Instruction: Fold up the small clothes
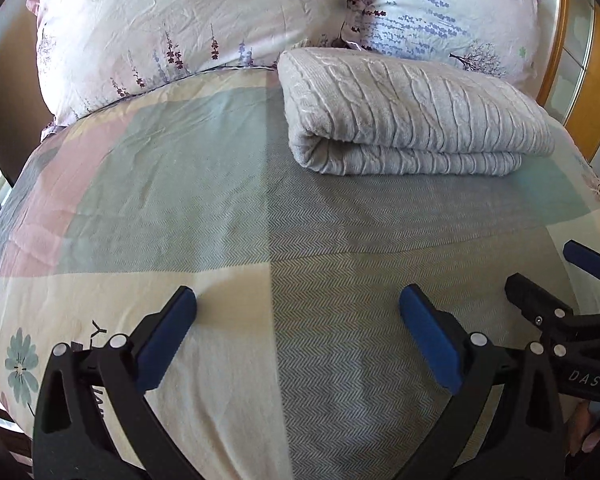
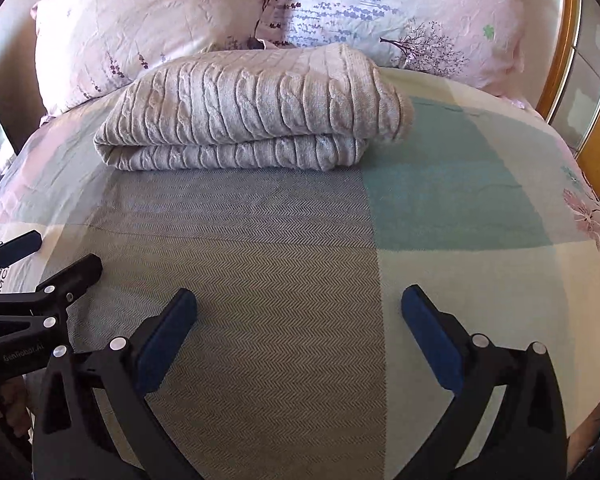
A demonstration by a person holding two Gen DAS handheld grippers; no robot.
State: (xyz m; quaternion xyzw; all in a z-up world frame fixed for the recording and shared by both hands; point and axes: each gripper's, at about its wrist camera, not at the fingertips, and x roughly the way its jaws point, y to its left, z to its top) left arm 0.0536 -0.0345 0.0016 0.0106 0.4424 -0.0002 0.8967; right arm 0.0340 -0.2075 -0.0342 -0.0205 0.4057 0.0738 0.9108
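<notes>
Patchwork cotton covers the bed (image 1: 148, 184), a bedspread in blocks of cream, pale pink, mint green and a grey herringbone weave, with printed flowers near its edges. It fills most of both wrist views and lies fairly smooth, with only shallow creases.

At the head of the bed, 2 pillows (image 1: 180, 28) in pink floral cases lean side by side, their inner edges meeting above the middle of the spread. A wooden headboard (image 2: 568, 52) with glass panels curves along the right edge behind them.

A cable-knit sweater (image 2: 252, 108), beige-grey and plush, lies folded into a thick rectangular bundle on the bedspread just in front of the pillows, its far edge touching them. The rounded fold faces the cameras, with 2 layers visible along that near side. From the left wrist it sits right of centre (image 1: 404, 112); from the right wrist it sits left of centre.

Well short of the sweater, the left gripper (image 1: 298, 300) hovers over the cream and herringbone patches, its 2 blue-padded fingers (image 1: 168, 336) spread wide with nothing between them. The right gripper (image 2: 300, 300) is just beside it, over the herringbone block, jaws likewise spread wide and empty. Each shows at the edge of the other's view.
</notes>
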